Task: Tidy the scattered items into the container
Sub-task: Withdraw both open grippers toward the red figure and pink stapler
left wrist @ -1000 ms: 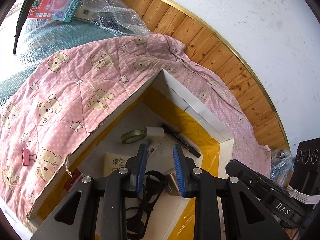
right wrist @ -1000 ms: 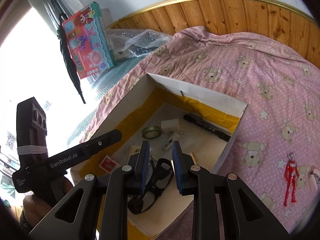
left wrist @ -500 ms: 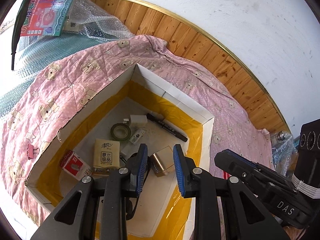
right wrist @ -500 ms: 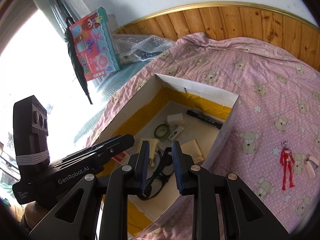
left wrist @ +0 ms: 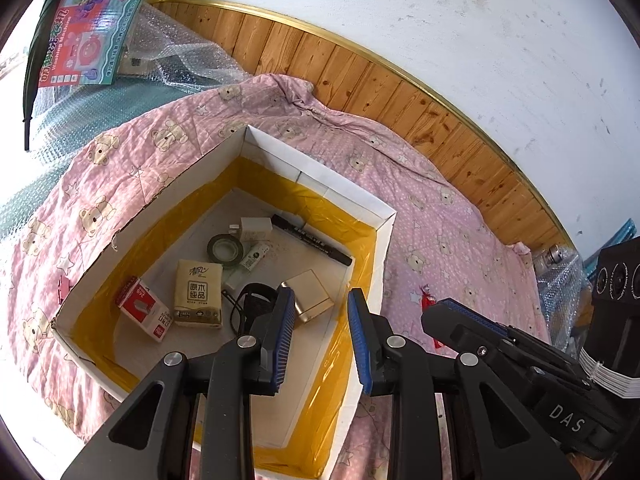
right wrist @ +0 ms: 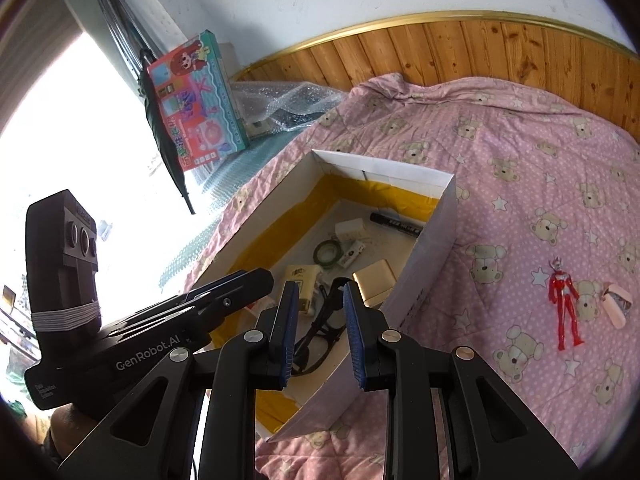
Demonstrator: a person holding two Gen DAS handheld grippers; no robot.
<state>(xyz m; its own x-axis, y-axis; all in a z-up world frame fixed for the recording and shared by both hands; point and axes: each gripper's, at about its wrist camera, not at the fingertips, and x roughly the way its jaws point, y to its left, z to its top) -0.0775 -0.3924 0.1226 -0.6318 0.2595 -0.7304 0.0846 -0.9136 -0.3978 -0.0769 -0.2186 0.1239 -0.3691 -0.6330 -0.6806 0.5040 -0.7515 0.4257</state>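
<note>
A white box [left wrist: 320,178] [right wrist: 434,236] lined with yellow tape sits on the pink bear quilt. Inside lie a black marker [left wrist: 312,240], a tape roll [left wrist: 225,249], a tissue pack [left wrist: 199,294], a red-and-white carton [left wrist: 144,314], a gold case [left wrist: 308,296] and black glasses [right wrist: 320,332]. My left gripper [left wrist: 319,312] hovers open and empty above the box's near right corner. My right gripper [right wrist: 319,304] hangs open and empty over the box's near end. A red toy figure [right wrist: 564,304] and a pink object [right wrist: 616,306] lie on the quilt right of the box.
A colourful toy box [right wrist: 196,100], a folded black umbrella [right wrist: 164,136] and bubble wrap [right wrist: 288,104] stand at the far left. Wooden panelling [left wrist: 360,76] edges the bed behind. A pink clip [left wrist: 63,286] lies left of the box.
Both grippers have pulled back and risen away from the box, so its whole inside now shows. Both stay open and empty.
</note>
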